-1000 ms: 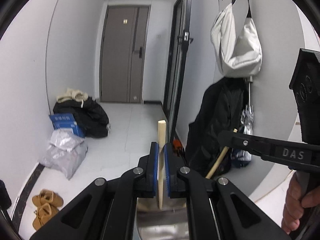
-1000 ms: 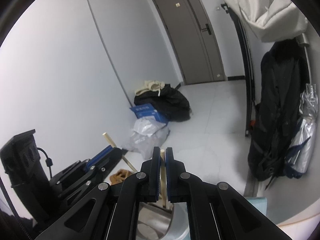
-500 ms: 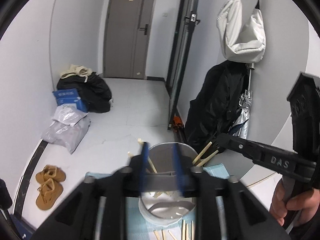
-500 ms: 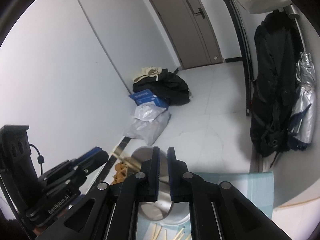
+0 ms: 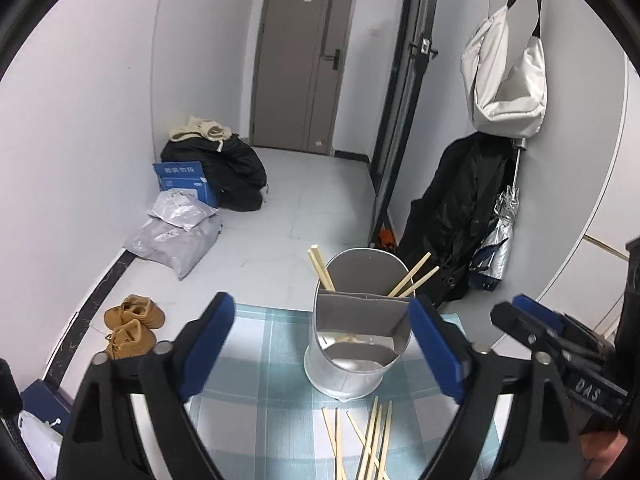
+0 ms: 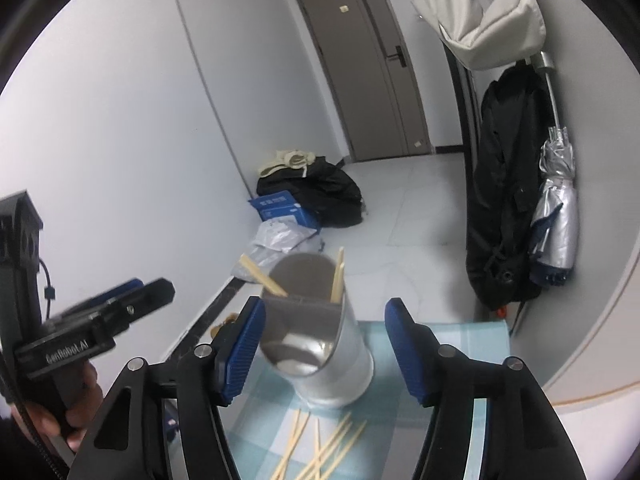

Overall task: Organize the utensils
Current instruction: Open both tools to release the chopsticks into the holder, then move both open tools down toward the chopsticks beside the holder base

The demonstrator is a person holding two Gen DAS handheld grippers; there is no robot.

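A shiny metal utensil holder (image 5: 356, 332) stands on a blue checked cloth (image 5: 264, 364), with several wooden chopsticks (image 5: 408, 280) leaning inside it. More loose chopsticks (image 5: 372, 444) lie on the cloth in front of it. My left gripper (image 5: 320, 344) is open and empty, just in front of the holder. My right gripper (image 6: 324, 348) is open and empty, its jaws either side of the holder (image 6: 320, 340). Chopsticks (image 6: 338, 276) stand in it and loose ones (image 6: 324, 448) lie below. Each gripper shows in the other's view: the right (image 5: 560, 340), the left (image 6: 100, 320).
The cloth lies on a white table whose curved edge (image 5: 576, 248) runs at the right. Beyond it on the floor are brown shoes (image 5: 130, 326), grey parcels (image 5: 176, 228), a blue box (image 5: 184, 180) and black bags (image 5: 232, 164). A black coat (image 5: 460, 216) and umbrella (image 5: 496, 248) hang right.
Both grippers were shut on a chopstick above the holder. They opened, the chopsticks dropped into the holder, and both grippers pulled back and tilted down.
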